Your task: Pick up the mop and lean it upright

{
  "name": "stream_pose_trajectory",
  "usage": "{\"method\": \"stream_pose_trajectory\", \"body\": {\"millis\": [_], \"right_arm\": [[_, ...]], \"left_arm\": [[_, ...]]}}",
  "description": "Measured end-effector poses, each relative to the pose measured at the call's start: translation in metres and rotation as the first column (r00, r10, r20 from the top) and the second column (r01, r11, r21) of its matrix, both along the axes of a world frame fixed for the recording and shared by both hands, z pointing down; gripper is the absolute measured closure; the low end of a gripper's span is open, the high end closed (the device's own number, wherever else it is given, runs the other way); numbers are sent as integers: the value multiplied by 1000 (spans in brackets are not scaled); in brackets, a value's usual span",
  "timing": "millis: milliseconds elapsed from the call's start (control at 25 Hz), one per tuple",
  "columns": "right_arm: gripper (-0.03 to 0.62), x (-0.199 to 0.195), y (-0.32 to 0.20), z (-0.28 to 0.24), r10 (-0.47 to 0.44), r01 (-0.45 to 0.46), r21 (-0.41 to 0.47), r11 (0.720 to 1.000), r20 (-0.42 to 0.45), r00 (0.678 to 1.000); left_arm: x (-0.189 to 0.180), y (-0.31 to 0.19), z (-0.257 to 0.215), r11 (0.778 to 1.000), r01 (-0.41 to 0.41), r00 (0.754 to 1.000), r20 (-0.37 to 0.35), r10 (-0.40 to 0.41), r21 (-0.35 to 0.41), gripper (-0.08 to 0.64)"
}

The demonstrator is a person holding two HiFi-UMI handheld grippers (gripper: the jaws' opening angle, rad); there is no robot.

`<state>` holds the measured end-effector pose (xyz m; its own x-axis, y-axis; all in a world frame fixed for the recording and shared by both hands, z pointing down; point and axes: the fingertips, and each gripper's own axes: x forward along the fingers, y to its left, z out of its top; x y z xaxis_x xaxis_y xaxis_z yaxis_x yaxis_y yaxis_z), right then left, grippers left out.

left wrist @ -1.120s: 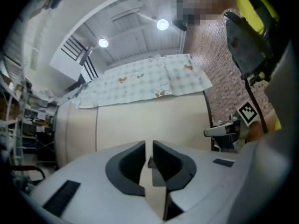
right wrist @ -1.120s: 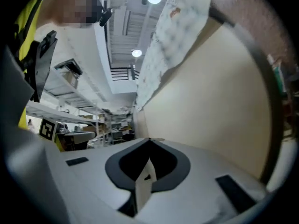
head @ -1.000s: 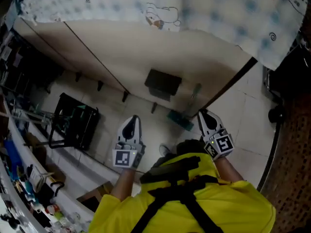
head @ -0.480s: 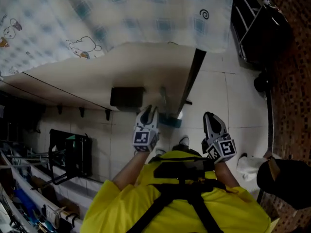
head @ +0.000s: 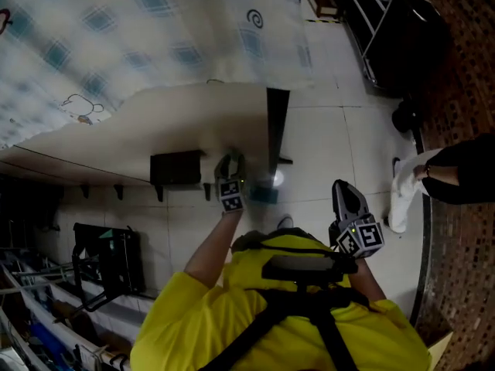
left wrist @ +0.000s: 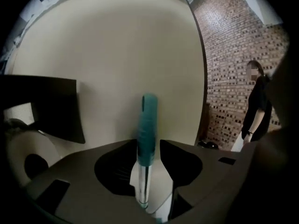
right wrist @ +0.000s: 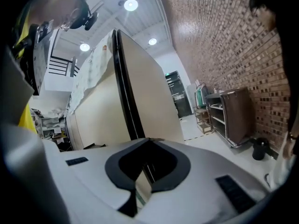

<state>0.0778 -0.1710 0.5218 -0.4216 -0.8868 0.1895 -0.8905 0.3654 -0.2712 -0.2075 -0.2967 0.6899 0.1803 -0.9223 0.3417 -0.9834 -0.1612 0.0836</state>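
Observation:
The mop stands upright against the cream panel (head: 193, 122). Its teal head (head: 264, 195) rests on the tiled floor, and its teal-capped handle (left wrist: 148, 125) with a metal shaft rises between my left gripper's jaws. My left gripper (head: 230, 163) (left wrist: 147, 143) is stretched out to the panel. Its jaws have just been opening and now stand open, with a gap on either side of the handle. My right gripper (head: 346, 195) (right wrist: 149, 140) hangs back near my body, shut and empty, pointing at the panel's dark edge post (right wrist: 128, 101).
A black box (head: 176, 168) hangs on the panel left of the mop. A dark post (head: 276, 126) ends the panel. A person (head: 464, 176) stands at the right by a brick wall. A black cart (head: 394, 29) is far right and a black rack (head: 108, 257) near left.
My left gripper reached forward to the mop handle at the panel and went from shut to open. The head view swung right. My right gripper stayed close to my body.

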Motion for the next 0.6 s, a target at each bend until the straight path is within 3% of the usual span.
{"method": "stream_pose_trajectory", "body": {"millis": [200, 440, 600], "right_arm": [[584, 14, -2, 6, -3, 3, -26, 1000, -2, 1000], [584, 4, -16, 17, -43, 44, -48, 998, 28, 999], [584, -1, -22, 12, -52, 53, -33, 998, 29, 998]], "left_arm": [[-2, 0, -3, 996, 65, 996, 65, -68, 53, 453], [3, 16, -7, 998, 37, 998, 52, -40, 50, 454], [1, 47, -34, 996, 25, 999, 42, -29, 88, 454]]}}
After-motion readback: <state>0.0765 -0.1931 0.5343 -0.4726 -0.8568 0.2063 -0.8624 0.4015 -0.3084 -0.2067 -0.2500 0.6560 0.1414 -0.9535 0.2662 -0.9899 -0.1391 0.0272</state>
